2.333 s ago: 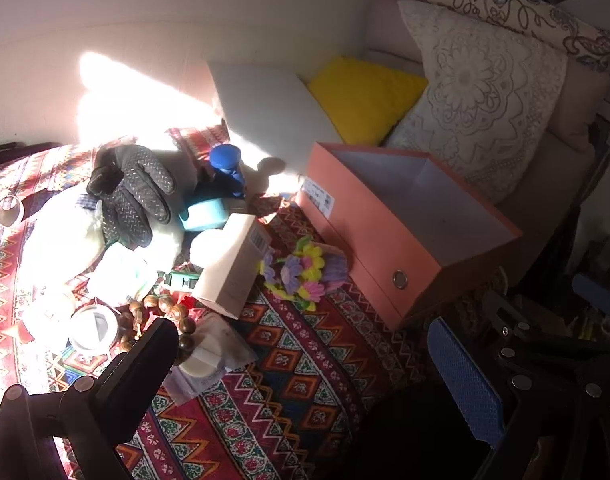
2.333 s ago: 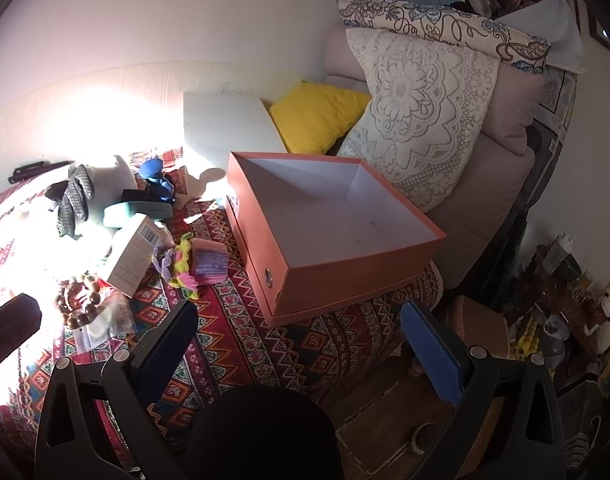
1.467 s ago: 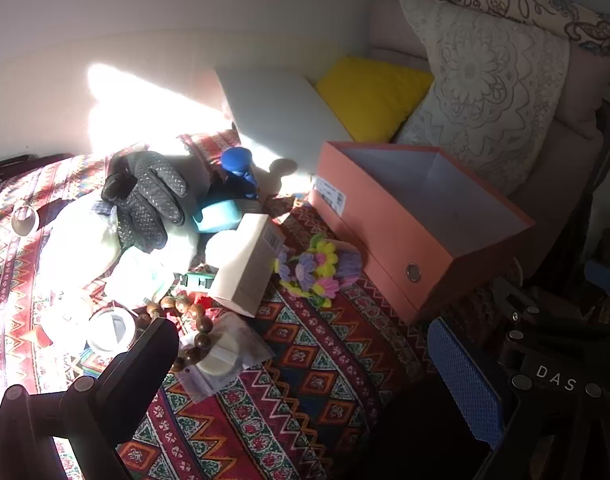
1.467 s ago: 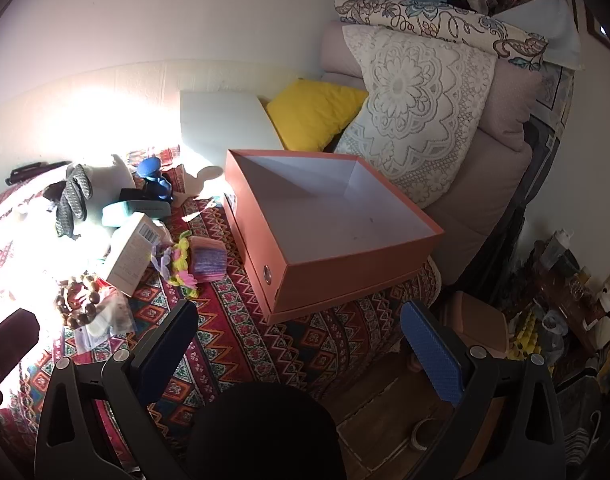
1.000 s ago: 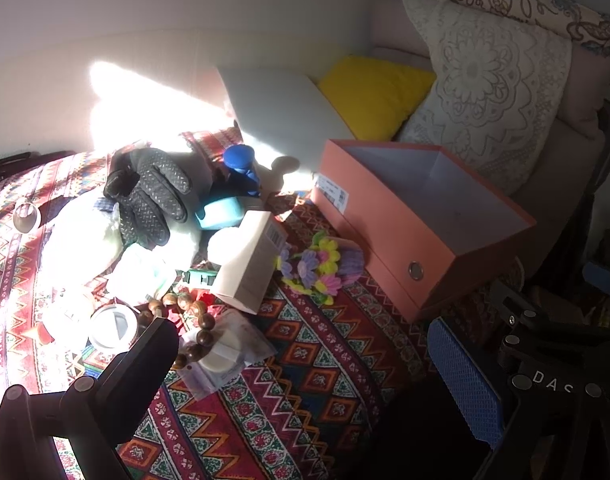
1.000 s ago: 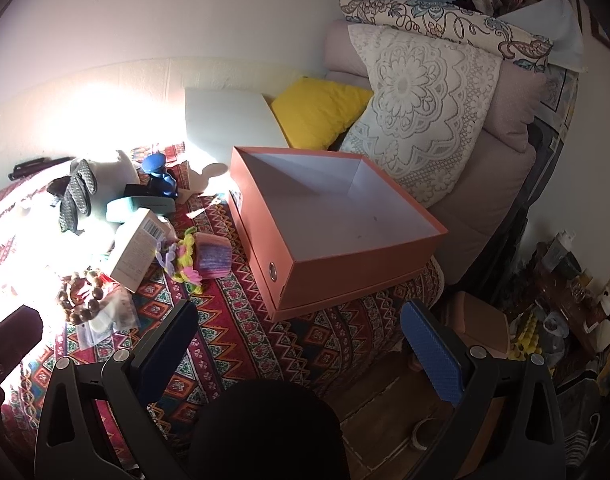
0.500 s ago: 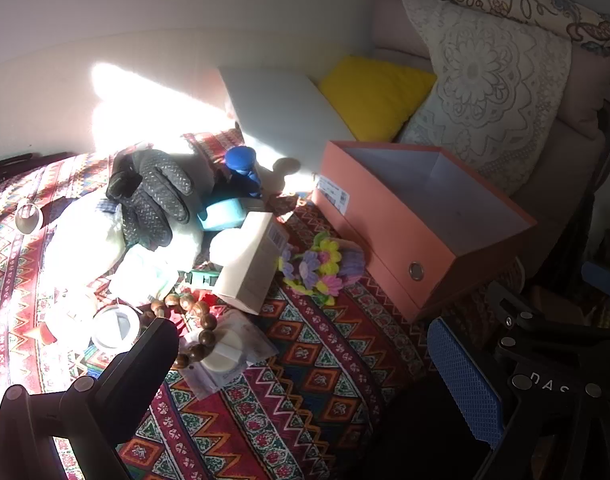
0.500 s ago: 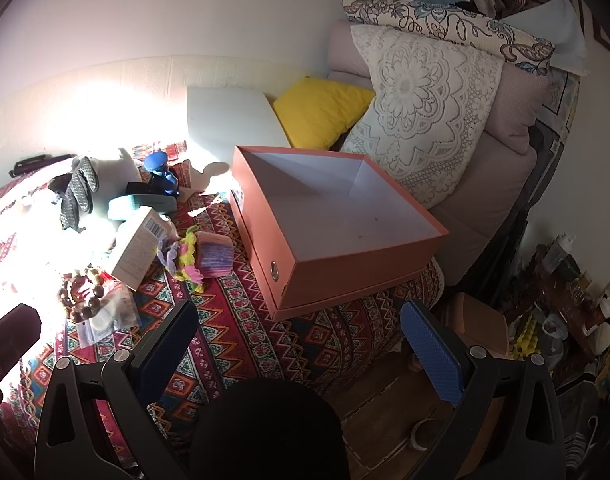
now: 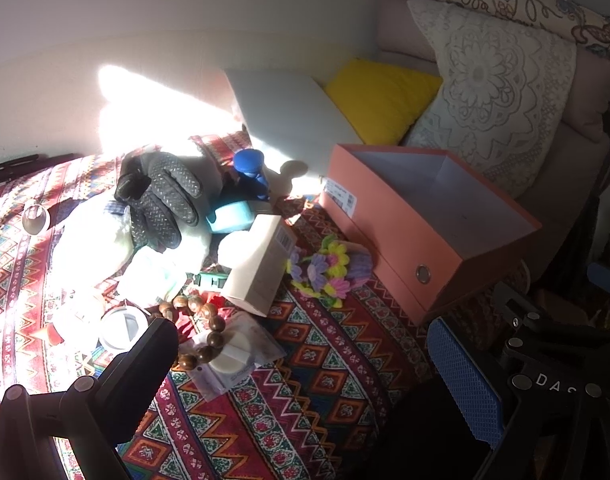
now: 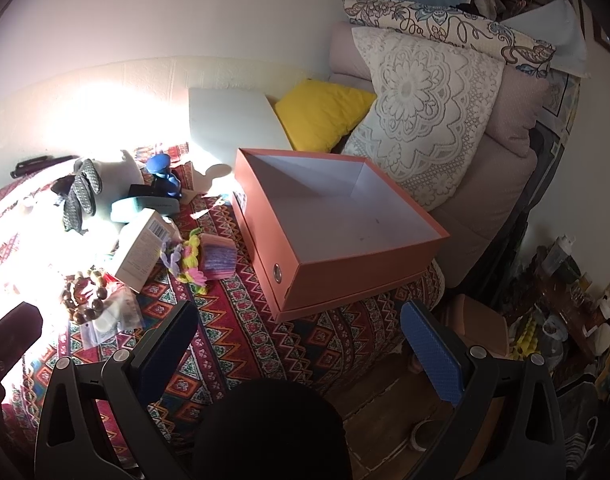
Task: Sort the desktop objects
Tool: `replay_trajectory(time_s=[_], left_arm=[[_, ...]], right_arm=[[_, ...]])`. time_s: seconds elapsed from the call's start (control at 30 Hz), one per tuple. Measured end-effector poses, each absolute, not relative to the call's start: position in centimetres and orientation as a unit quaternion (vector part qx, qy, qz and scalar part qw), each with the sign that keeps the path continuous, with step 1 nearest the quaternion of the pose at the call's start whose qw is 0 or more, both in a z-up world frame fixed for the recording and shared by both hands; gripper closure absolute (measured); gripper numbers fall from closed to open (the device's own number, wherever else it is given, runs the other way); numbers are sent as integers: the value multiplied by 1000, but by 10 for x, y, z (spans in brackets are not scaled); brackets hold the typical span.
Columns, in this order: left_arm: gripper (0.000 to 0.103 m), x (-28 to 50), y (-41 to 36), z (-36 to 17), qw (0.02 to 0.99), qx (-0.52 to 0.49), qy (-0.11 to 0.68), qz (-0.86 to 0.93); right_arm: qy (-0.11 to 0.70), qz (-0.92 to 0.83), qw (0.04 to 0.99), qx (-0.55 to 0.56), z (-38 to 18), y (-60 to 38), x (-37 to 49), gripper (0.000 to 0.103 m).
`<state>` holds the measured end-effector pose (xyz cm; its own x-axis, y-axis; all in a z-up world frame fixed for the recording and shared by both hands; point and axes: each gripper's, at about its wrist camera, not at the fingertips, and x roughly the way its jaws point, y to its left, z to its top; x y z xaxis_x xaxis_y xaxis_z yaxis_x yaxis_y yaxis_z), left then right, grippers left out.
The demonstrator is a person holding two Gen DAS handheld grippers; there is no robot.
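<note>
Harsh blown-out sun patch left, deep shadows, fisheye-warped edges

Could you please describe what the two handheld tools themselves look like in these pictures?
Both are black, angular frames with silver round screws. The left tool has one plain black finger and one faced with a blue textured pad; white letters "DAS" mark its frame. The right tool shows blue pads on both fingers. No cables, sleeves or hands show.

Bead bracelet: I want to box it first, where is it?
The bead bracelet lies at the lower left of the left wrist view, on the patterned cloth, just in front of the tan carton.
</note>
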<state>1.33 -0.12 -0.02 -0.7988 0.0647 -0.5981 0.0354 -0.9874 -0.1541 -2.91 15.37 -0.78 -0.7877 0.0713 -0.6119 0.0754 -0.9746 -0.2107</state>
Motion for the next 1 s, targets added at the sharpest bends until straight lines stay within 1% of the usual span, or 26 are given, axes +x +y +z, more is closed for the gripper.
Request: replay_trajectory(time_s=[1.0], left_arm=[[0,8,-7,-8,-3,-326,-82,942]], right_arm=[[113,-936,17,332,-14,148,-39,0]])
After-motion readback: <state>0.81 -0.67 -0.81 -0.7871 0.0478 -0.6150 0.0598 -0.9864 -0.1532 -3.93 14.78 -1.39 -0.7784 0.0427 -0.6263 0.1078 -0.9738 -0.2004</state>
